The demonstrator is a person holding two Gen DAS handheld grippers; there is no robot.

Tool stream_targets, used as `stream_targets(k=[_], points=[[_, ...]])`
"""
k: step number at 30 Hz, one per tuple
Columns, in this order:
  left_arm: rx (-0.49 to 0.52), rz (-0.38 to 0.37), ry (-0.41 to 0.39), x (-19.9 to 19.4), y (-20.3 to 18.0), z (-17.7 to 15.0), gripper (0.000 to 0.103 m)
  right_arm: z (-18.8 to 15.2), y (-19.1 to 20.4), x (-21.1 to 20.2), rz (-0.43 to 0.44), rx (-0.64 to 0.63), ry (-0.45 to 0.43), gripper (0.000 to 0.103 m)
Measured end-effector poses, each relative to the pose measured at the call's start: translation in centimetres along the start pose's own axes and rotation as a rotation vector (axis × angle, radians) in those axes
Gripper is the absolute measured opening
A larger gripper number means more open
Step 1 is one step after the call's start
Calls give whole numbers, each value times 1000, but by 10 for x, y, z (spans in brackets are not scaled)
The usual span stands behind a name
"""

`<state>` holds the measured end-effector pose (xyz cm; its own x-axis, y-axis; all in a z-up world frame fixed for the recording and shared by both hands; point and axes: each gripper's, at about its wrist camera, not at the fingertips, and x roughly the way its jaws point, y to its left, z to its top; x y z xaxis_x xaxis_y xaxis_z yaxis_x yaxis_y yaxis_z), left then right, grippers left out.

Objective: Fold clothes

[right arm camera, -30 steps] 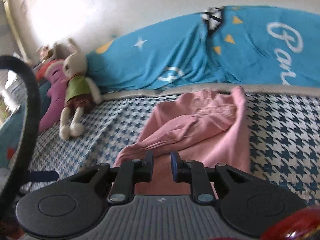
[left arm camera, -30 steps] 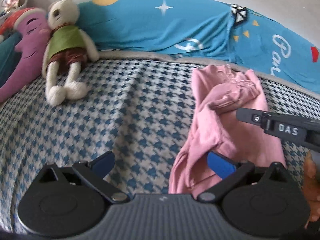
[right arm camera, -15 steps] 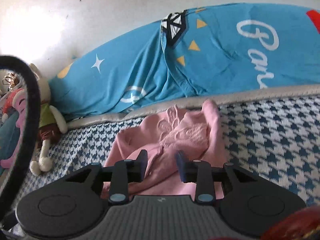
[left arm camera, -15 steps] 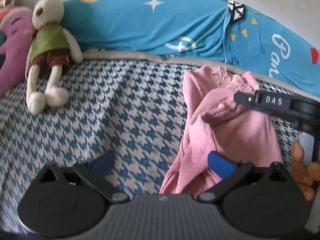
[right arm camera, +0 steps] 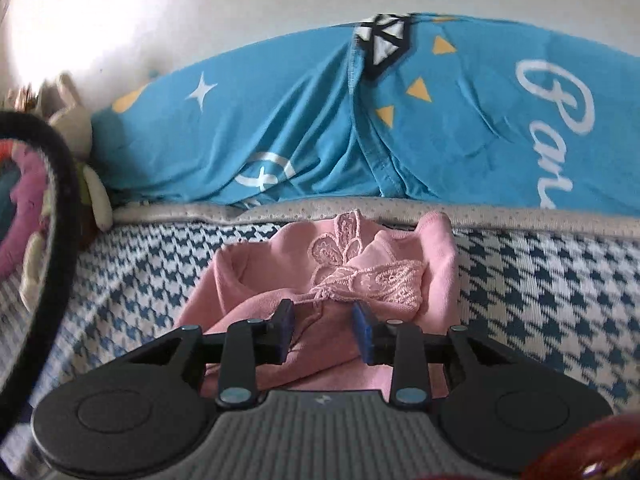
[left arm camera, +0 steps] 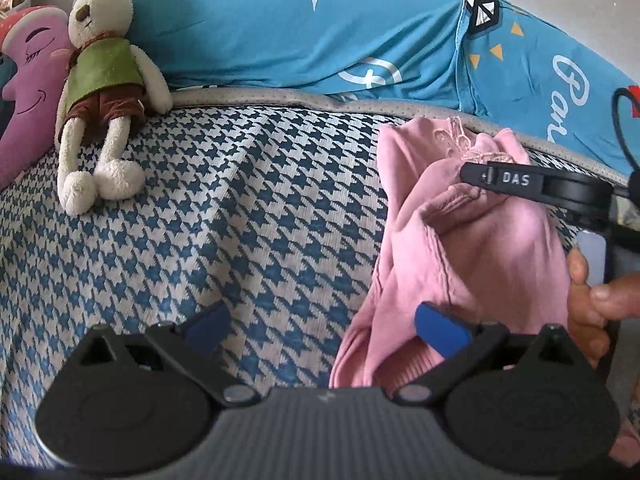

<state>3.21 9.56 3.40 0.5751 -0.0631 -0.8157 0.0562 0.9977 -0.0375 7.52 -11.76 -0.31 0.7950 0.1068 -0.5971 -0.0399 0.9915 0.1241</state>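
Pink garment (left arm camera: 472, 248), the only piece of clothing to fold, lies crumpled on the houndstooth bed cover (left arm camera: 224, 216) in the left wrist view, right of the middle. The left claw (left arm camera: 322, 322) hovers low with its two blue-tipped fingers spread wide apart, one over bare cover, the other over the garment's lower edge; it grips nothing. The right claw (left arm camera: 476, 176) reaches in from the right above the garment's upper folds, a hand (left arm camera: 592, 300) behind it. One stuffed rabbit (left arm camera: 100, 92) lies at the far left, beside one purple moon cushion (left arm camera: 28, 80), and one blue quilt (left arm camera: 320, 32) runs along the back.

From the right wrist, the garment (right arm camera: 332, 276) lies straight ahead, one lace bow (right arm camera: 360, 272) on top. The right claw (right arm camera: 323, 328) has its two fingers apart, a fold of pink cloth between them, not clamped. The quilt (right arm camera: 320, 120) fills the background, the rabbit (right arm camera: 80, 152) at the left edge.
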Motion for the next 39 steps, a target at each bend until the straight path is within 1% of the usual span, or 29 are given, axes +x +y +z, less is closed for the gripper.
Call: stream_targets(k=[1, 3, 6, 12, 17, 23, 25, 29, 31, 34, 36, 39], points=[[2, 1, 1, 0, 0, 0, 103, -1, 2, 1, -9, -16, -2, 25], [5, 2, 3, -1, 0, -1, 103, -2, 4, 1, -23, -39, -8, 15], [7, 3, 5, -1, 0, -2, 103, -2, 2, -3, -22, -34, -31, 10], [11, 6, 10, -1, 1, -4, 103, 9, 6, -16, 7, -43, -110, 9], [14, 8, 13, -2, 1, -6, 103, 25, 19, -23, 74, -70, -174, 9], [9, 11, 19, 0, 6, -8, 103, 45, 45, -10, 165, -104, -209, 9], [0, 10, 24, 2, 8, -8, 103, 48, 53, 1, 185, -120, -195, 9], [-19, 9, 41, 6, 10, -7, 103, 47, 63, 30, 189, -116, -113, 9], [-24, 13, 48, 7, 10, -6, 103, 48, 58, 33, 208, -54, -101, 10], [-26, 20, 52, 7, 10, -6, 103, 55, 43, 23, 244, 49, -126, 12], [-26, 22, 54, 7, 11, -6, 103, 59, 33, 11, 222, 67, -150, 12], [-34, 21, 57, 7, 12, -5, 103, 59, 13, -6, 155, 72, -166, 12]])
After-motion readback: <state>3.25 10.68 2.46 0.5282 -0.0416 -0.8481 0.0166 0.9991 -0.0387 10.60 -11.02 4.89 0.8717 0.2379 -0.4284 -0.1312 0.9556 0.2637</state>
